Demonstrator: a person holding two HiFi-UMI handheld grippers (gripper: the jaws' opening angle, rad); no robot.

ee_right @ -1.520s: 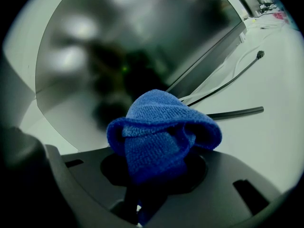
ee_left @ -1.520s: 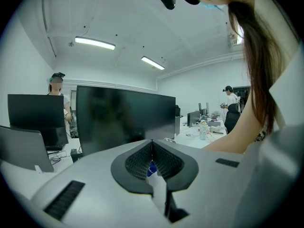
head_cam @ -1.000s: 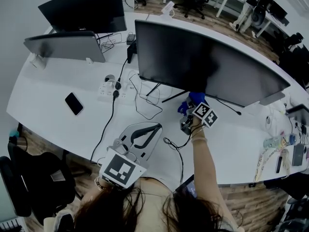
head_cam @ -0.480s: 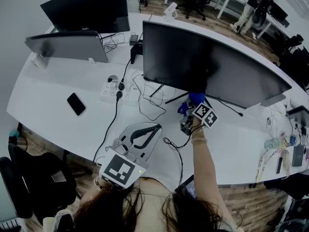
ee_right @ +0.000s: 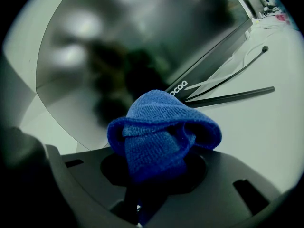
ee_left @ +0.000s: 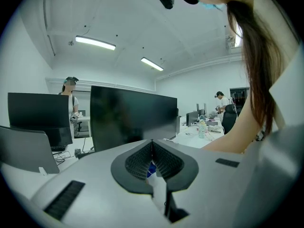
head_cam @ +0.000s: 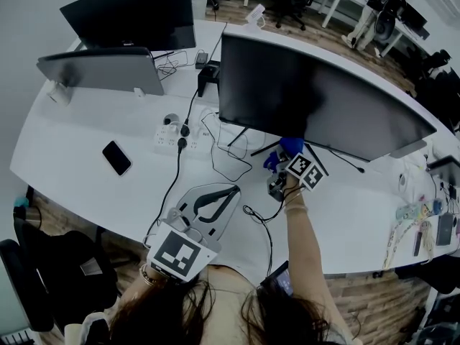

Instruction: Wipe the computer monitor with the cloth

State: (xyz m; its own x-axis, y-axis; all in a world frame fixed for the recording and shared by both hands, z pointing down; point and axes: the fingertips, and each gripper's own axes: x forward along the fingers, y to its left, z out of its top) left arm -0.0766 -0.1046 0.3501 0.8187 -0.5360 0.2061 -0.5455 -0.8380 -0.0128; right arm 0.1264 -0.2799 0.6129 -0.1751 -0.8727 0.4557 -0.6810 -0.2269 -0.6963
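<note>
The big dark monitor (head_cam: 323, 99) stands across the middle of the white desk (head_cam: 86, 121). My right gripper (head_cam: 282, 165) is just below the screen's lower edge, near its stand, shut on a bunched blue cloth (head_cam: 290, 146). In the right gripper view the cloth (ee_right: 161, 127) bulges out of my right gripper (ee_right: 156, 175), close in front of the glossy screen (ee_right: 118, 51) and its lower bezel. My left gripper (head_cam: 236, 187) is held low by the desk's front edge, away from the monitor. Its jaws meet at the tip, as my left gripper (ee_left: 152, 141) shows, with nothing between them.
A second monitor (head_cam: 129, 13) and a grey screen back (head_cam: 100, 67) stand at the back left. A phone (head_cam: 116, 157), a power strip (head_cam: 172, 134) and loose cables (head_cam: 230, 164) lie on the desk. Small items (head_cam: 424, 221) crowd the right end. An office chair (head_cam: 43, 279) is lower left.
The monitor and desk items sit slightly further right in the head view. Both grippers hold the same places, the cloth still in the right one.
</note>
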